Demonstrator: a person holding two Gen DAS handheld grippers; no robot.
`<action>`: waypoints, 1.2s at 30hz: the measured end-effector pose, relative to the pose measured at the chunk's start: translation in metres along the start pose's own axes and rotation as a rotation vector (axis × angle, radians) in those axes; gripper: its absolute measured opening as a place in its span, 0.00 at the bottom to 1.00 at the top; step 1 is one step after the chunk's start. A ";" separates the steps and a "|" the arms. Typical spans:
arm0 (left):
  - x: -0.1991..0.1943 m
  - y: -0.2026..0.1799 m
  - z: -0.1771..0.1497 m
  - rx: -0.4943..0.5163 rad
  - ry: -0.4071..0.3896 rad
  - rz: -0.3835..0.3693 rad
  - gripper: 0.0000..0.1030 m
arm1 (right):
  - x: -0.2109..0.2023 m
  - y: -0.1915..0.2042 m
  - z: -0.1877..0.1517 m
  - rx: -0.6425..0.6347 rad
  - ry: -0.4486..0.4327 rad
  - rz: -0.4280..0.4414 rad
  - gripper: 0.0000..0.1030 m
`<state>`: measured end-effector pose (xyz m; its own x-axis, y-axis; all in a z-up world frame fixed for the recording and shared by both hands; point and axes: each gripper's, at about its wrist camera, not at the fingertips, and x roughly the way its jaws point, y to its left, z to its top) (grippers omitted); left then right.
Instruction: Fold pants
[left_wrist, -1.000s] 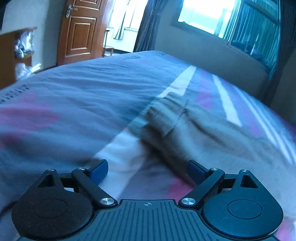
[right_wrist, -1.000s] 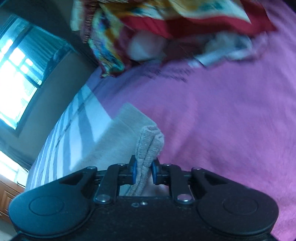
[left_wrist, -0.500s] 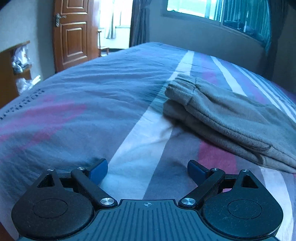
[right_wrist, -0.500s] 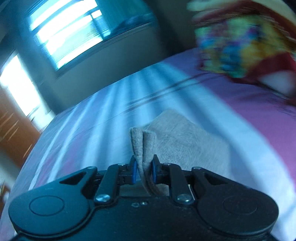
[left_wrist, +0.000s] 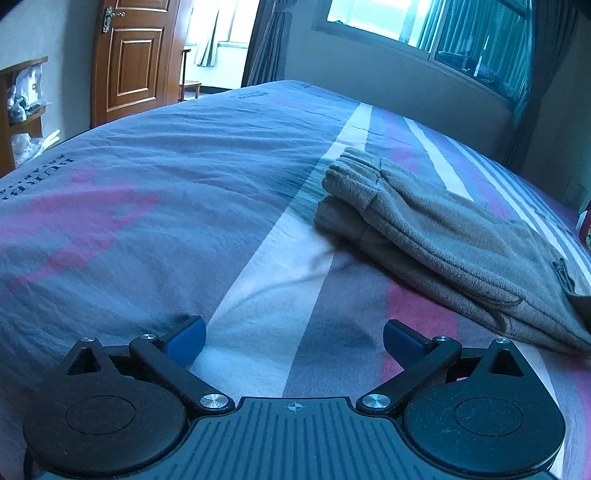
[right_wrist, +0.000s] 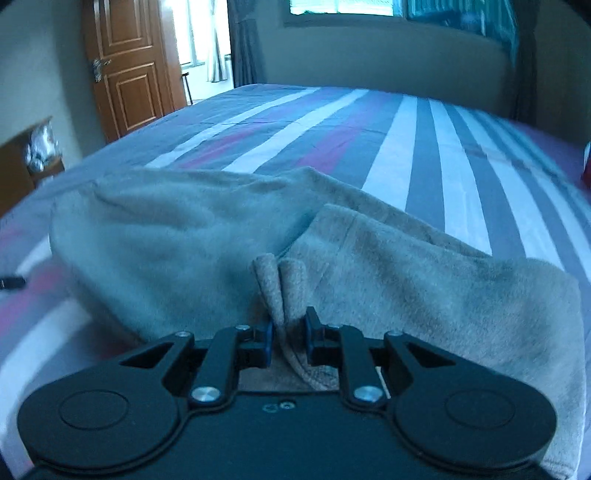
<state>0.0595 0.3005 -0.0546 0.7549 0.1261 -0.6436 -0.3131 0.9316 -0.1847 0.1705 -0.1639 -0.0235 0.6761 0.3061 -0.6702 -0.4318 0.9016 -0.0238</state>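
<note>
Grey fleece pants (left_wrist: 436, 236) lie doubled on the striped bedspread (left_wrist: 155, 206), cuffs toward the far left, right of the left wrist view's centre. My left gripper (left_wrist: 293, 338) hovers over bare bedspread in front of the pants; its jaws are opening wide with nothing between them. In the right wrist view the pants (right_wrist: 424, 280) spread across the middle, one part folded over another. My right gripper (right_wrist: 288, 332) is shut on a bunched fold of the grey fabric that sticks up between its blue pads (right_wrist: 266, 341).
A wooden door (left_wrist: 129, 59) and a shelf with bags (left_wrist: 22, 107) stand at the far left beyond the bed's edge. A window with curtains (left_wrist: 461, 33) runs along the back wall. A red object (right_wrist: 586, 166) peeks in at the right edge.
My right gripper swept a long way across the bed with the pants fabric, rolling until the view levelled toward the door. The left gripper shifted slightly and its jaws spread wider.
</note>
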 end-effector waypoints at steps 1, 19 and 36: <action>0.000 -0.001 0.000 0.002 0.001 0.001 1.00 | -0.003 0.005 -0.002 -0.021 -0.005 -0.007 0.16; -0.002 -0.013 0.001 0.050 -0.003 0.073 1.00 | -0.028 0.061 -0.018 -0.152 -0.116 0.157 0.43; 0.049 -0.226 0.023 -0.077 0.289 -0.610 0.69 | -0.121 -0.132 -0.088 0.362 -0.229 -0.223 0.39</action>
<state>0.1806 0.1040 -0.0267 0.6284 -0.5203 -0.5783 0.0715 0.7789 -0.6231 0.0934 -0.3468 -0.0049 0.8603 0.1165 -0.4963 -0.0539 0.9889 0.1387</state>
